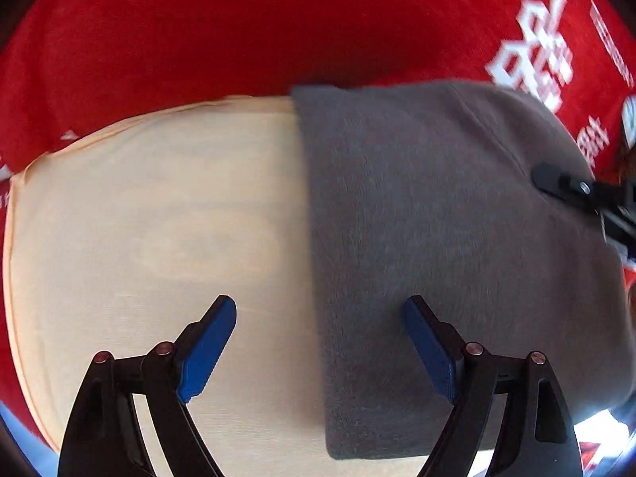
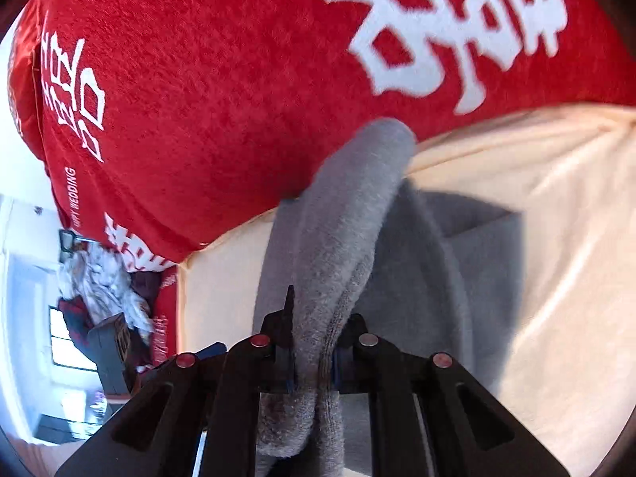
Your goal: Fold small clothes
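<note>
A grey fleece garment (image 1: 437, 238) lies folded on a cream cloth (image 1: 159, 238), covering its right half. My left gripper (image 1: 320, 310) hovers open over the garment's left edge, one blue fingertip over the cream cloth, the other over the grey fabric, holding nothing. My right gripper (image 2: 314, 338) is shut on a bunched fold of the grey garment (image 2: 338, 230) and lifts it off the cream cloth (image 2: 536, 238). The right gripper also shows in the left wrist view (image 1: 556, 179) at the garment's far right edge.
A red cloth with white characters (image 1: 198, 39) covers the surface under the cream cloth and fills the back of both views (image 2: 218, 99). A pile of other clothes (image 2: 99, 278) lies at the far left of the right wrist view, beyond the red cloth's edge.
</note>
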Demonstrator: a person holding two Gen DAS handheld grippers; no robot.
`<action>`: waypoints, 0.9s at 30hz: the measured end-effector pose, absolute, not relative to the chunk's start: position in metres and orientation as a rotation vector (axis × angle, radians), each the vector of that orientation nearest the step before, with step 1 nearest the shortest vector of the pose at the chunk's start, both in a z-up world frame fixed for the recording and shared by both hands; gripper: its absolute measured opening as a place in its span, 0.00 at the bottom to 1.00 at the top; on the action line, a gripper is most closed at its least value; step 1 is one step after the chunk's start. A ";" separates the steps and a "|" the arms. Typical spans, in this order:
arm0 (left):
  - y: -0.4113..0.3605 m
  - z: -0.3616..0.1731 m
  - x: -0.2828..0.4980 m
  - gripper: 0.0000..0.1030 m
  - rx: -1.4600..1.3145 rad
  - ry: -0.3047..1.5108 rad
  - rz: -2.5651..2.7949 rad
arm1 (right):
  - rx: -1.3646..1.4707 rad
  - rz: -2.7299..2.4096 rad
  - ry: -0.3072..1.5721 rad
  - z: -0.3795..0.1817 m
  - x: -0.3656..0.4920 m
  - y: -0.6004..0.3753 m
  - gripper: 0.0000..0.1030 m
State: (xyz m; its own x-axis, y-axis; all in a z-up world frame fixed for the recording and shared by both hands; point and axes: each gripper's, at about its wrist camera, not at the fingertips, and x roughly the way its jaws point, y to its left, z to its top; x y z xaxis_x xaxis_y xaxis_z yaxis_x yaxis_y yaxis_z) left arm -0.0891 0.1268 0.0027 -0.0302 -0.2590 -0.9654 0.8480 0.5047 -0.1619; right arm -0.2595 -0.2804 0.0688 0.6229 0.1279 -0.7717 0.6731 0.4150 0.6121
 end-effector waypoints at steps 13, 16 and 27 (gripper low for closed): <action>0.138 -0.005 -0.097 0.84 0.624 1.335 -0.919 | 1.356 -0.516 0.968 0.025 -0.335 -0.286 0.40; 0.142 -0.001 -0.086 0.84 0.597 1.345 -0.910 | 1.415 -0.475 0.915 0.037 -0.359 -0.267 0.40; 0.160 -0.030 -0.094 0.89 0.653 1.389 -0.927 | 1.132 -0.530 1.210 0.026 -0.346 -0.196 0.07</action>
State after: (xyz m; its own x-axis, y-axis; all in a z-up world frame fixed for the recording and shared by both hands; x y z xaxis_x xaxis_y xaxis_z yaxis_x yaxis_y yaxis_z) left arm -0.0944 0.1598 -0.0299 -0.0589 -0.1597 -0.9854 0.8488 0.5116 -0.1337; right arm -0.3461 -0.1955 0.0265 0.3268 0.2284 -0.9171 0.8289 0.3968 0.3942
